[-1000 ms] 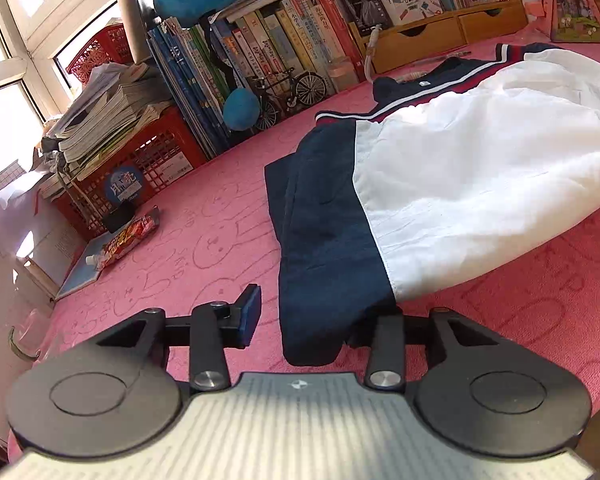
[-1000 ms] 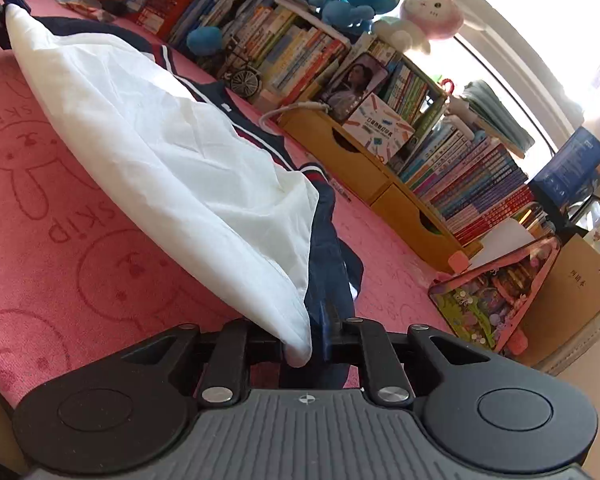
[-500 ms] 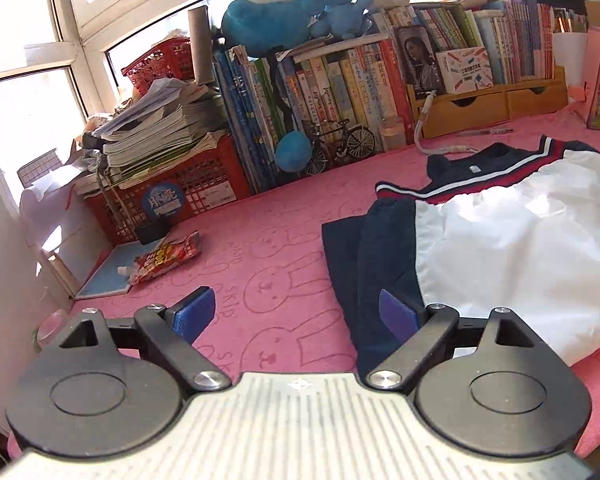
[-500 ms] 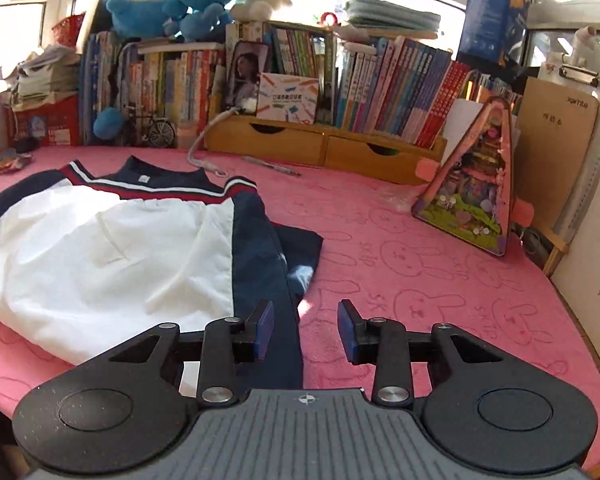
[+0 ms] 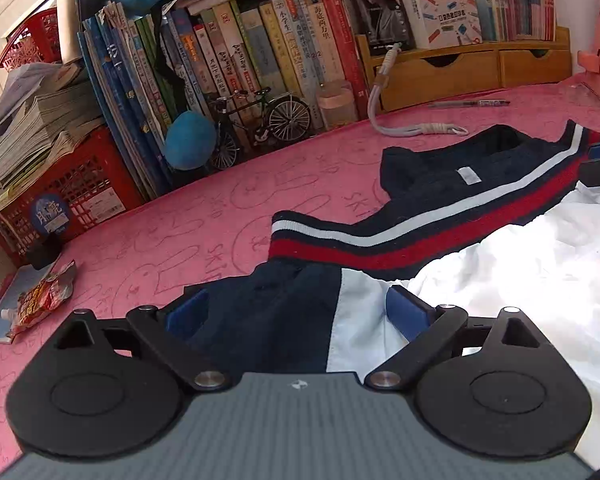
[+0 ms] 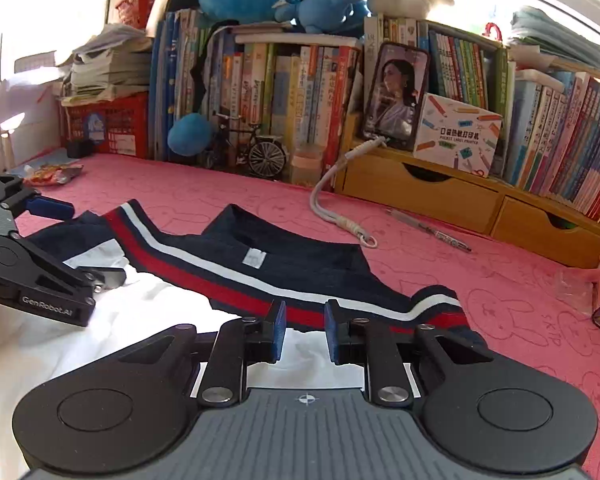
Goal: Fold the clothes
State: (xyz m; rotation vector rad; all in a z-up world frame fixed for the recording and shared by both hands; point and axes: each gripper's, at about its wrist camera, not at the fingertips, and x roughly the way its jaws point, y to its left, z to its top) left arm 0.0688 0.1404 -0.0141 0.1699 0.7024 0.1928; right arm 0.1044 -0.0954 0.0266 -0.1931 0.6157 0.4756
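"GenRobot.AI" is printed in white on the black body of the left gripper (image 6: 40,236), at the left of the wooden drawer unit (image 6: 420,196). "SKIP" is embossed on the pink mat (image 5: 220,216) before it. Book spines and box lettering above it are not legible.

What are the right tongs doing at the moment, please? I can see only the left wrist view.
Observer: The right tongs are closing. The striped hem shows in the gap between them, not yet pinched.
Operator: Thank you. Where does that hem end on the right?
Observer: Its end lies flat on the pink cover, just to the right of the tongs.
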